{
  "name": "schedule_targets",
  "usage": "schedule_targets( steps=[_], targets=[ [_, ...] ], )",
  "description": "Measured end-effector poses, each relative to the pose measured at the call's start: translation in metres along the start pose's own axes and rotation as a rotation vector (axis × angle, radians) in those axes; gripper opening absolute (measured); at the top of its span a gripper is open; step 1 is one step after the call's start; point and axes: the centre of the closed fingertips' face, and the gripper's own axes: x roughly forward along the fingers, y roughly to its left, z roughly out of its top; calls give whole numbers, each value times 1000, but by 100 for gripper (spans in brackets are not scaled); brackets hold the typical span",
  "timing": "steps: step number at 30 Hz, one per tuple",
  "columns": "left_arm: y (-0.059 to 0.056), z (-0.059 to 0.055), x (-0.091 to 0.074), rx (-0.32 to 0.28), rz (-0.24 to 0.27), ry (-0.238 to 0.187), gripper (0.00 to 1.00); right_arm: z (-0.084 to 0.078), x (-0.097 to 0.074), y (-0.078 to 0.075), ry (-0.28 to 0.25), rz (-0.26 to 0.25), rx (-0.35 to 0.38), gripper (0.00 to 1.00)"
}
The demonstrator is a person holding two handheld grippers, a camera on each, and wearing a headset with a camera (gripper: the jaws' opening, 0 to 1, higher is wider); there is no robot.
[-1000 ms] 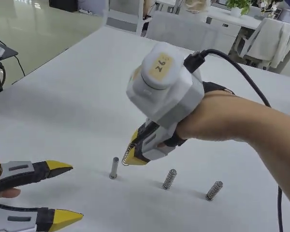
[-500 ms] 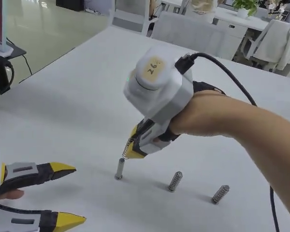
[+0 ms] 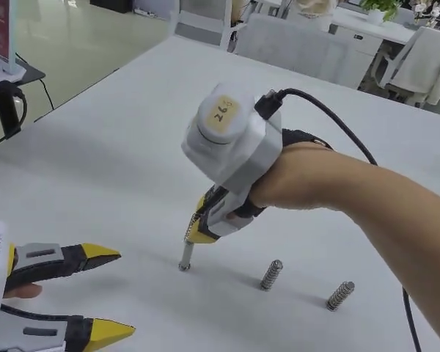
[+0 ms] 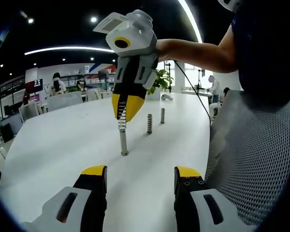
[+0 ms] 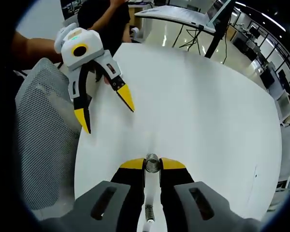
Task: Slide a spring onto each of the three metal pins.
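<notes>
My right gripper is shut on a small metal spring and holds it upright, directly above a bare metal pin. The spring's lower end meets the pin's top. In the right gripper view the spring sits clamped between the yellow jaw tips. Two more pins stand to the right, each wearing a spring. My left gripper rests open at the near left with nothing between its jaws, pointing at the bare pin.
The white table stretches wide around the pins. A black cable runs from the right gripper over the person's forearm. A mesh chair back stands at the table's near side. Chairs and desks lie beyond the far edge.
The right gripper has carried the spring left and down, from beside the bare pin to right over its top. The left gripper has stayed open in place.
</notes>
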Motion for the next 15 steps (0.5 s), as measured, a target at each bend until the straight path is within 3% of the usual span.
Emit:
schedule_targets(
  steps=[15],
  targets=[
    [0, -1, -2, -2, 0, 2, 50, -10, 19, -1, 42, 10, 13, 9]
  ],
)
